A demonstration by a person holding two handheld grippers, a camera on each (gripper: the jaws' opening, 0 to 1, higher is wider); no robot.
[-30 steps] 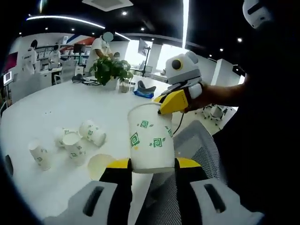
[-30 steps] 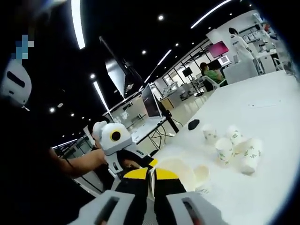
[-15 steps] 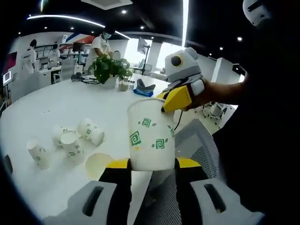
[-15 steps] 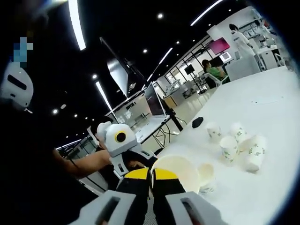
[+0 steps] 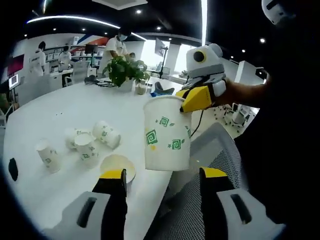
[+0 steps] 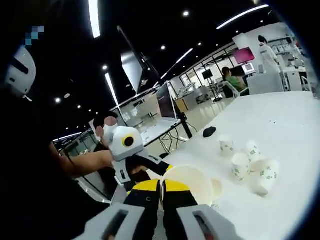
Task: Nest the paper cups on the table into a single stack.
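Note:
A white paper cup (image 5: 167, 135) with green square prints hangs upright in the air over the table edge. My right gripper (image 5: 197, 97) comes in from the right and is shut on its rim. My left gripper (image 5: 162, 174) is open, its yellow-tipped jaws standing apart on either side below the cup. In the right gripper view my right gripper (image 6: 161, 187) pinches the rim of the cup (image 6: 192, 182), whose open mouth faces the camera. Several loose cups (image 5: 85, 150) lie and stand together on the white table (image 5: 60, 110); another cup (image 5: 117, 167) sits near the edge, mouth up.
A grey mesh chair (image 5: 212, 150) stands under the held cup by the table edge. A potted plant (image 5: 125, 72) and small items sit at the table's far side. People stand at desks in the background. The loose cups (image 6: 247, 162) cluster near a black object (image 6: 209, 131).
My left gripper has opened and let go of the cup, its jaws now wide apart. The right gripper keeps hold of the cup's rim.

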